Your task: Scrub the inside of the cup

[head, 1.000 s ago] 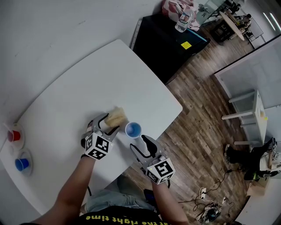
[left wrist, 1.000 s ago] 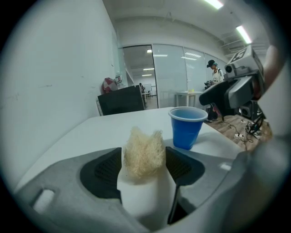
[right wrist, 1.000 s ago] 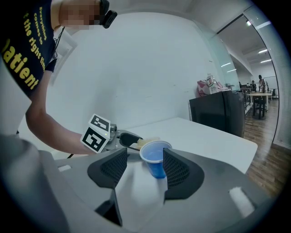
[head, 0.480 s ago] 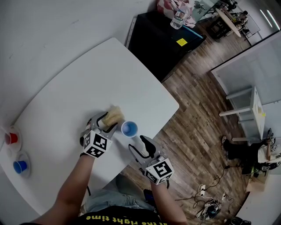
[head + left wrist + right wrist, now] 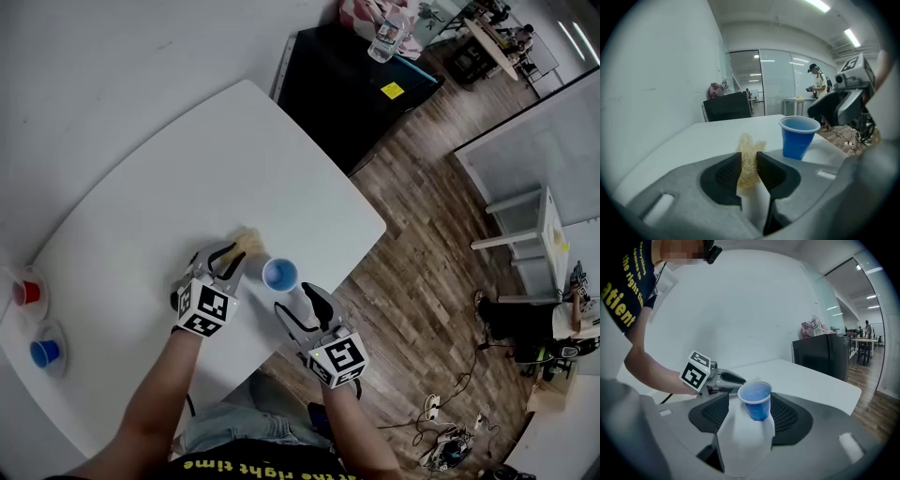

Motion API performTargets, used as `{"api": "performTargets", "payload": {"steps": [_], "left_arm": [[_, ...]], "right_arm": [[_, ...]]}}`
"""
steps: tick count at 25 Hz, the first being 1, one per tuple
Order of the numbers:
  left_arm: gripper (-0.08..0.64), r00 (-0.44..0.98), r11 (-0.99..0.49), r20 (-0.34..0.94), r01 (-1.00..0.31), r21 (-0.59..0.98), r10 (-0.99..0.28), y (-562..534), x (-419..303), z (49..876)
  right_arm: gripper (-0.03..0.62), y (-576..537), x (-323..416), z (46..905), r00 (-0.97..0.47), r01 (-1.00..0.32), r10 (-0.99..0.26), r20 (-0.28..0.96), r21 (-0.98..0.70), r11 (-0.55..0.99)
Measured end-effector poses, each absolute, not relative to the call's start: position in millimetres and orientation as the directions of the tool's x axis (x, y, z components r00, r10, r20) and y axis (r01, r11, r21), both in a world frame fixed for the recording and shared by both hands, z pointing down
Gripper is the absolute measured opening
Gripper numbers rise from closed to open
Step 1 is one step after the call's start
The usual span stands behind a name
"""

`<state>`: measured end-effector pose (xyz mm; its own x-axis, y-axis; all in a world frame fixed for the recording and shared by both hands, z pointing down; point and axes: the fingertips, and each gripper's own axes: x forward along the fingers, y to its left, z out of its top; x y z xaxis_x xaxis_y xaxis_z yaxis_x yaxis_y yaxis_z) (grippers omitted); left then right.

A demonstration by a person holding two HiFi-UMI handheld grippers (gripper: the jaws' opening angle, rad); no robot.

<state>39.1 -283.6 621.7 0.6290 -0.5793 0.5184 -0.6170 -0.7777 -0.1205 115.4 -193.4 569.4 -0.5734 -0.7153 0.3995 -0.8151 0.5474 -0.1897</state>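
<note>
A small blue plastic cup (image 5: 280, 275) stands upright near the front edge of the white table (image 5: 216, 159). My right gripper (image 5: 298, 304) sits just before it. In the right gripper view the cup (image 5: 756, 399) stands between the jaws with gaps on both sides; these jaws have just been opening a little. Left of the cup, my left gripper (image 5: 234, 255) has just been closing and now pinches a yellowish fibrous sponge (image 5: 749, 161) between its pads. The cup (image 5: 798, 136) stands a short way to the right of the sponge.
A red cup (image 5: 28, 291) and another blue cup (image 5: 44, 352) sit on saucers at the table's far left. The table edge runs right beside the cup, with wooden floor below. A black cabinet (image 5: 361, 84) stands beyond the far corner.
The left jaws have come together on the sponge, which now looks squeezed and narrower. Both hands and the cup stay where they were.
</note>
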Motion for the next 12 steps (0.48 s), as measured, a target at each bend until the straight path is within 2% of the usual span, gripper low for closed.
{"api": "performTargets", "payload": {"steps": [7,12], "left_arm": [[0.089,0.630,-0.761,0.497,-0.641,-0.103,-0.598,-284.5,24.1,607.9],[0.087,0.624,-0.753,0.489,-0.649,-0.111,-0.610,-282.8,14.9,596.7]], "right_arm": [[0.356,-201.5,115.8,595.7,-0.527,-0.831,-0.697,0.486,-0.121,0.543],[0.362,-213.3,111.3,605.6,-0.511,-0.835,-0.697,0.503,-0.095,0.542]]}}
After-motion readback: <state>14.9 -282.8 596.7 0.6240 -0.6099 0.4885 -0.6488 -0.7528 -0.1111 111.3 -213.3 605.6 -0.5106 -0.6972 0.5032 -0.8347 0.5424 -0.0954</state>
